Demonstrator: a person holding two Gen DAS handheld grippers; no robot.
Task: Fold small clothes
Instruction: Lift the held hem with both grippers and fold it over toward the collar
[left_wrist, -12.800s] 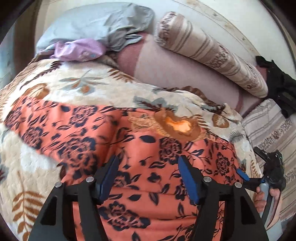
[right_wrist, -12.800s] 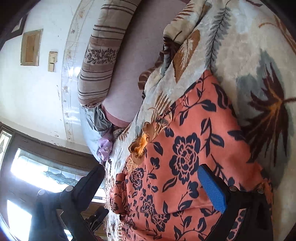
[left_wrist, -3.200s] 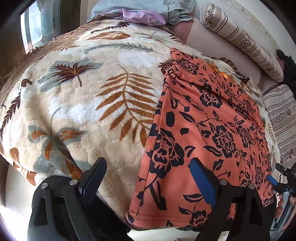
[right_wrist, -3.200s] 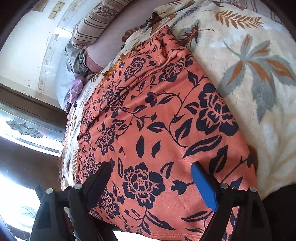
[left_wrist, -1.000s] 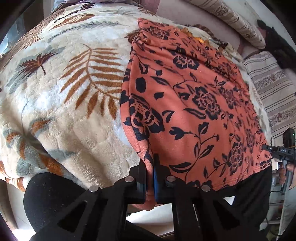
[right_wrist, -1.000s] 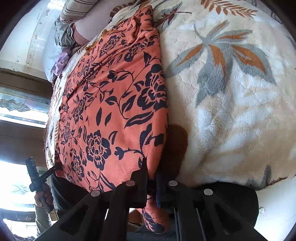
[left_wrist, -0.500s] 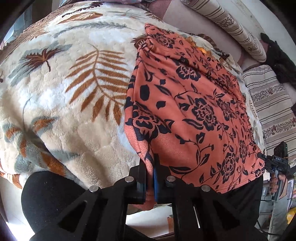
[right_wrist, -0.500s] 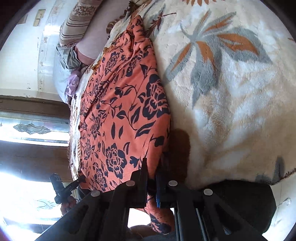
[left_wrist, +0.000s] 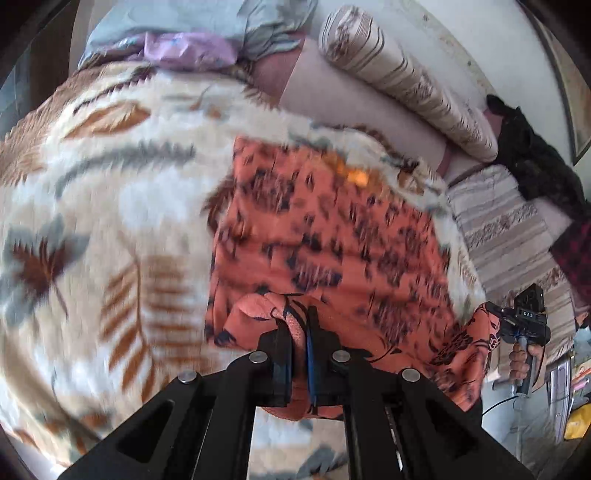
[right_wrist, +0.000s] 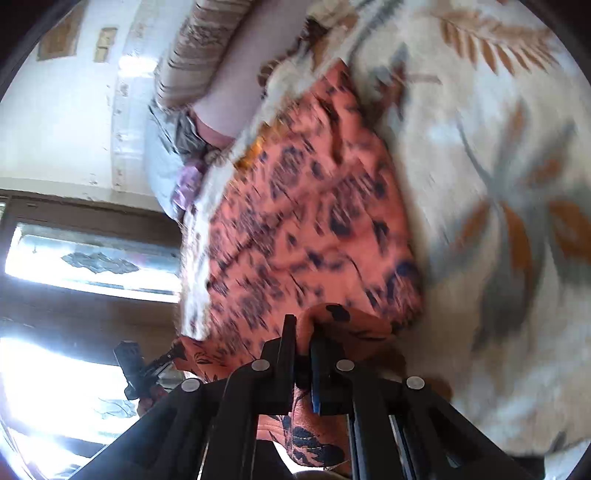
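An orange garment with dark blue flowers lies on the leaf-patterned blanket. My left gripper is shut on its near left corner, which is lifted off the bed and bunched at the jaws. My right gripper is shut on the near right corner of the garment, also lifted and folded over. In the left wrist view the right gripper holds the cloth at the right. Both views are blurred by motion.
A striped bolster and grey and purple bedding lie at the head of the bed. A dark cloth lies at the far right. A bright window is to the left in the right wrist view.
Both grippers have lifted the near hem off the bed edge and carried it forward over the garment. The near edge now curls over. The views have swung toward the headboard.
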